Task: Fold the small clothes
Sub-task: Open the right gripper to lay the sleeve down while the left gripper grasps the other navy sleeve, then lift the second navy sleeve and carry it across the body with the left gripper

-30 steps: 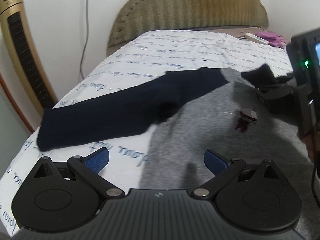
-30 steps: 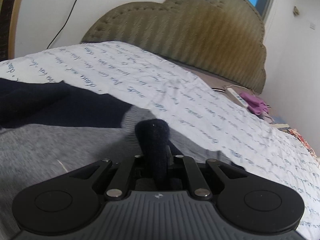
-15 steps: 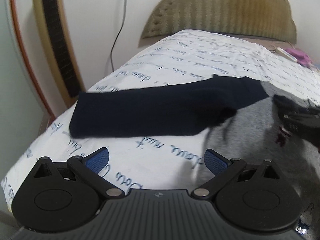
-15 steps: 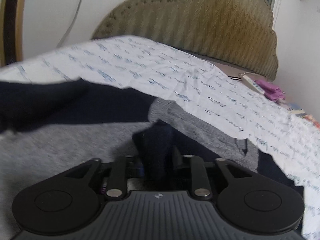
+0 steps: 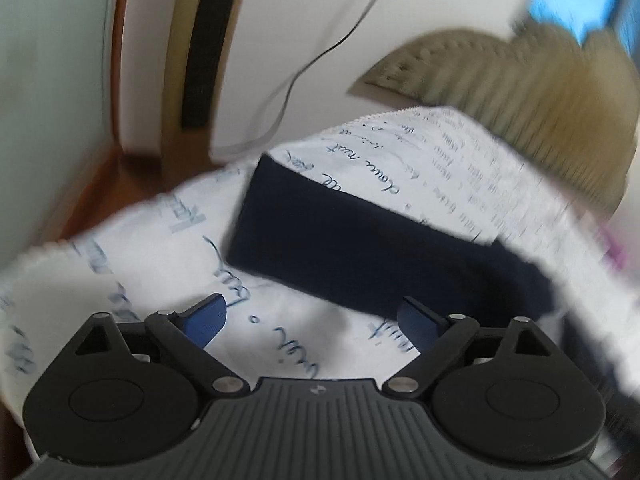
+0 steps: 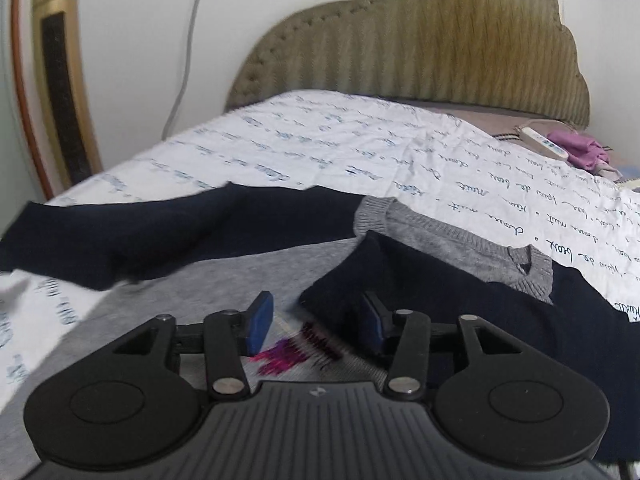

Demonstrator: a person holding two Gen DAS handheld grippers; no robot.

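Observation:
A grey sweater (image 6: pixel 224 280) with navy sleeves lies flat on the white printed bedsheet (image 6: pixel 320 148). Its left navy sleeve (image 6: pixel 160 232) stretches out to the left. The right navy sleeve (image 6: pixel 440 292) is folded in over the grey body. My right gripper (image 6: pixel 316 308) hangs over the chest embroidery (image 6: pixel 288 352), its jaws opening. The sleeve's cuff end lies loose between them by the right pad (image 6: pixel 372 320), unpressed. In the blurred left wrist view, my left gripper (image 5: pixel 310 306) hovers over bare bedsheet (image 5: pixel 140 248) just before the left sleeve (image 5: pixel 360 240); its jaws are closing, with nothing between them.
An olive padded headboard (image 6: pixel 420 48) closes the far end of the bed. A gold tower fan (image 6: pixel 60 80) and a hanging cable (image 6: pixel 188 52) stand by the wall at left, past the bed's edge. A white remote (image 6: pixel 544 142) and pink cloth (image 6: pixel 580 152) lie far right.
My right gripper has opened and let go of the navy cuff, which now rests on the grey body. My left gripper swung left and rolled, now facing the outstretched left sleeve.

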